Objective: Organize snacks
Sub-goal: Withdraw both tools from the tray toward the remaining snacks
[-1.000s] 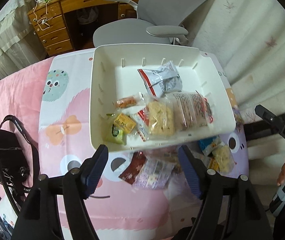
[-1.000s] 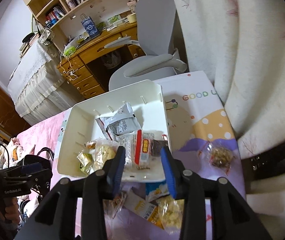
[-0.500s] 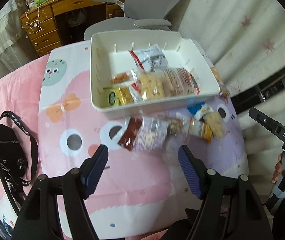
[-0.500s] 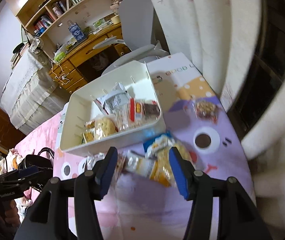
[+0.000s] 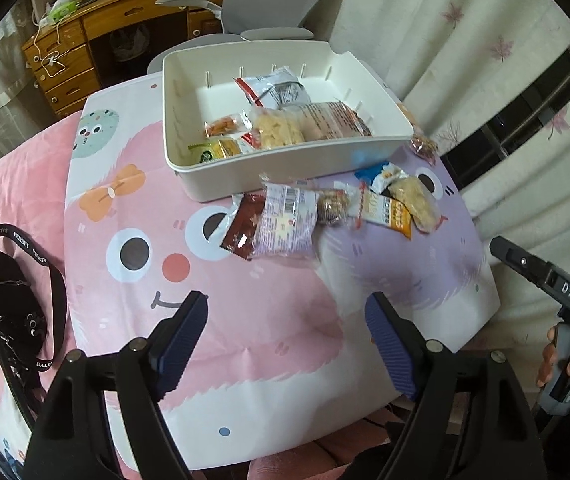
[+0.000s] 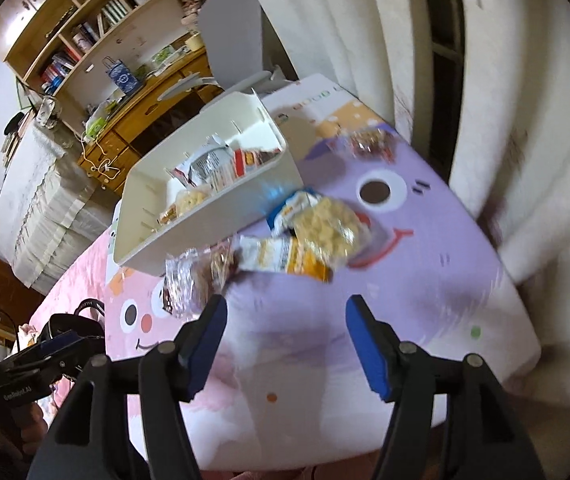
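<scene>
Several snacks: some lie in the white bin (image 5: 285,168), more lie on the mat (image 5: 245,320) just in front of it.
Black bag (image 5: 1,304): far left of the bin, not a snack, leave it.
Left gripper (image 5: 285,334): holds nothing, jaws opening, tilted down over bare mat in front of the bin.
Brown and white packets (image 5: 273,220): closest to the bin's front wall.
Orange packet (image 5: 389,212): right of those, beside the puffy yellow bag (image 5: 415,202).
Right gripper (image 6: 283,338): holds nothing, jaws opening, tilted down in front of the bin.
Good way: pick one packet, pinch its middle, lift it over the wall.
</scene>
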Demonstrator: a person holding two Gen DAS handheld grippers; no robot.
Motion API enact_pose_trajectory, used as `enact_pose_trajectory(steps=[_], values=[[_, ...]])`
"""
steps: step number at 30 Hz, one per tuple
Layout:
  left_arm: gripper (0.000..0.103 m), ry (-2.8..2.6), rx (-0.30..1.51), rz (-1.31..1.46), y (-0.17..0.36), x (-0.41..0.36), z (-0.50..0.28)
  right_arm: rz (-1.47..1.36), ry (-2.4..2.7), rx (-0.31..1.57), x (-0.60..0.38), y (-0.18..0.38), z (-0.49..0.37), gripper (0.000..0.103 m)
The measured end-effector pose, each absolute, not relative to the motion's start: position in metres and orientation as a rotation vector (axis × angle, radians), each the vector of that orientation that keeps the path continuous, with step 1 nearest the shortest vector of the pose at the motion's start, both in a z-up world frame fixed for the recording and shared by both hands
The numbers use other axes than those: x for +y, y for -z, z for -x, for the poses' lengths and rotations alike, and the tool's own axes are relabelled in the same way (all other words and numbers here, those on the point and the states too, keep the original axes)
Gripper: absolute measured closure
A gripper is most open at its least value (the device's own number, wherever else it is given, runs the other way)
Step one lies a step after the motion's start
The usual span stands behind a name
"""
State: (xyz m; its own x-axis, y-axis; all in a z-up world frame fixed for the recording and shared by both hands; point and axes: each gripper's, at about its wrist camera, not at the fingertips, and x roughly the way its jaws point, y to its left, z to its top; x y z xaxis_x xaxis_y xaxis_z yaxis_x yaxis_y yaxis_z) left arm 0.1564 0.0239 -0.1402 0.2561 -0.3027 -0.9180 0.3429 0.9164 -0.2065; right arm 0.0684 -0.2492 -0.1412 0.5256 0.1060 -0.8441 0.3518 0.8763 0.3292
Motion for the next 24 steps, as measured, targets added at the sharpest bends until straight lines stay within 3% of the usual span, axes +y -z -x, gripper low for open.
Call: enact_pose_trajectory(steps=[14, 24], values=[[0.021, 0.42, 1.246, -0.061, 0.17, 0.012, -0.166, -0.284, 0.175, 1.105, -0.238, 0.167, -0.061, 0.028], [0.021, 0.332, 1.31, -0.084, 0.198, -0.013, -0.194, -0.206, 0.115, 1.157, -0.261, 0.184, -0.094, 0.027]])
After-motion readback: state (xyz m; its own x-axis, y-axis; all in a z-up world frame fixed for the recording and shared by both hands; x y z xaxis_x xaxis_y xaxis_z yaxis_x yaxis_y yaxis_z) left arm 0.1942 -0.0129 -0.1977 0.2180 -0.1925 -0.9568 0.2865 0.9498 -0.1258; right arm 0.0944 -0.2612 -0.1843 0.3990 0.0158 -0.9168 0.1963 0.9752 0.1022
